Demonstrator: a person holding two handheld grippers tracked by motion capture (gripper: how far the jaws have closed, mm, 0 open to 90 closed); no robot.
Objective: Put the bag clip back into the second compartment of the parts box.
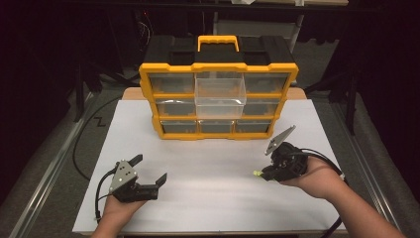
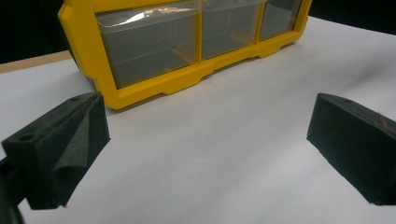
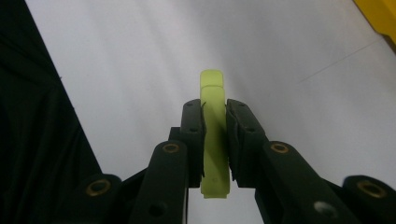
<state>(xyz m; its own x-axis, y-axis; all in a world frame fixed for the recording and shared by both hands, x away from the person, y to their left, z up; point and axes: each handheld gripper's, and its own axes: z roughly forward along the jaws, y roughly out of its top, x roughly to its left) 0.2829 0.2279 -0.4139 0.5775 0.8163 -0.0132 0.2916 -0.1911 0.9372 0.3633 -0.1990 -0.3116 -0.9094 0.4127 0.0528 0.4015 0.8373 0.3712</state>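
Gripping a small yellow-green piece (image 3: 215, 135) in the right claw (image 3: 215, 109), both pads pressing on its flat sides, one end of the piece poking out past the tips and the other end hanging below them. Holding that piece above the white surface (image 1: 208, 163), in front of the yellow organiser (image 1: 218, 99) and off toward its right end, well apart from it, with the piece (image 1: 257, 173) pointing away from the hand toward the middle of the surface. Keeping the left claw (image 1: 148, 168) spread wide with nothing between its two black jaws, hovering low in front of the organiser's left end, also well apart from it. Looking along the left claw (image 2: 205, 135) at the organiser's (image 2: 154, 88) bottom row of clear drawers. Showing one clear drawer (image 1: 220, 96) in the organiser's middle column pulled partway out toward the person, the other drawers sitting flush in the yellow frame, and a yellow handle (image 1: 218, 42) lying on top of the organiser.
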